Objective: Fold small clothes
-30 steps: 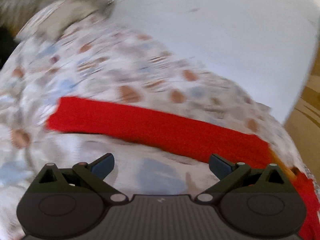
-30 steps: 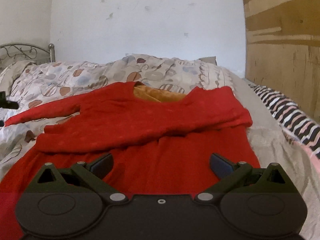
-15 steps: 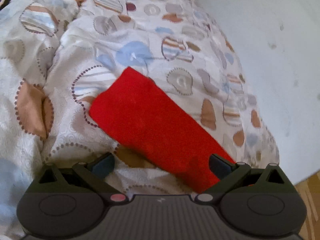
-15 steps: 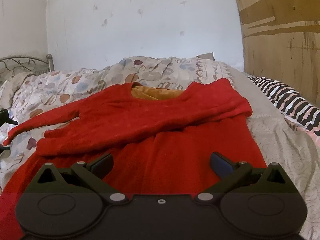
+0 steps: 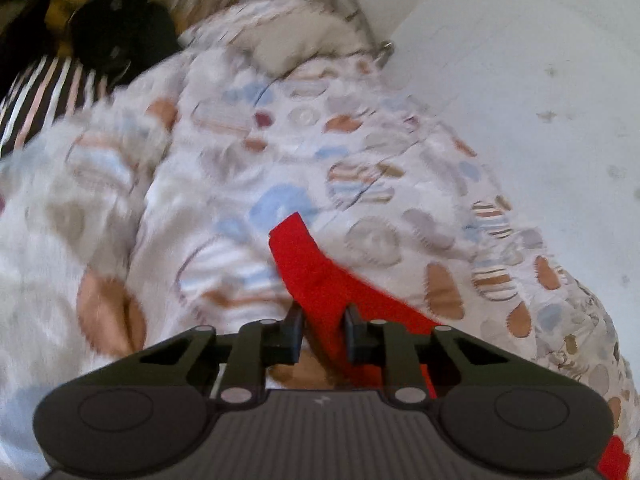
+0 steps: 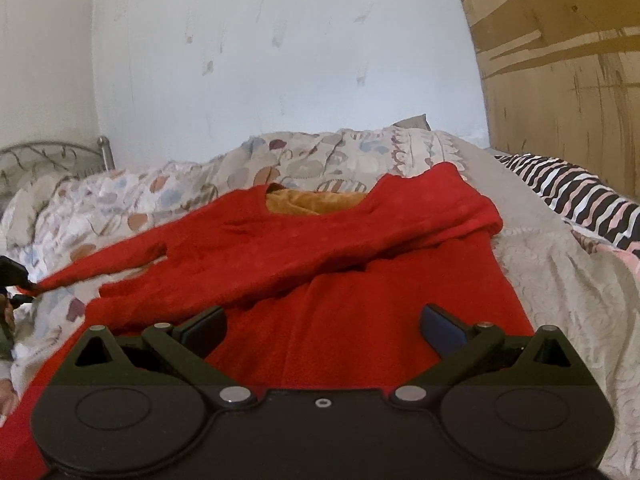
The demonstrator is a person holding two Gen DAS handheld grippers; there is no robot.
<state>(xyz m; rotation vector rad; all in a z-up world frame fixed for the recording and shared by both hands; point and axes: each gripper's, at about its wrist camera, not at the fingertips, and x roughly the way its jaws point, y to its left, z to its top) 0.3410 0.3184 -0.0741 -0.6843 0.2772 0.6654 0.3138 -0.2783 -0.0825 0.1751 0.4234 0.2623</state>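
Observation:
A red long-sleeved top (image 6: 360, 280) with an orange lining at the neck lies spread on the bed, one sleeve folded across its chest. My left gripper (image 5: 322, 322) is shut on the end of the other red sleeve (image 5: 308, 264), whose cuff sticks up past the fingers. In the right wrist view that sleeve (image 6: 100, 266) stretches out to the far left, where the left gripper (image 6: 16, 280) pinches it. My right gripper (image 6: 322, 322) is open and empty, just above the lower body of the top.
A patterned quilt (image 5: 360, 160) with round spots covers the bed to the left and behind. A striped cloth (image 6: 572, 192) lies at the right by a wooden panel (image 6: 560, 80). A metal headboard (image 6: 52, 156) and white wall stand behind.
My left gripper has closed on the end of the red sleeve, which lay flat between its open fingers half a second ago. My right gripper has stayed open and moved slightly closer to the top.

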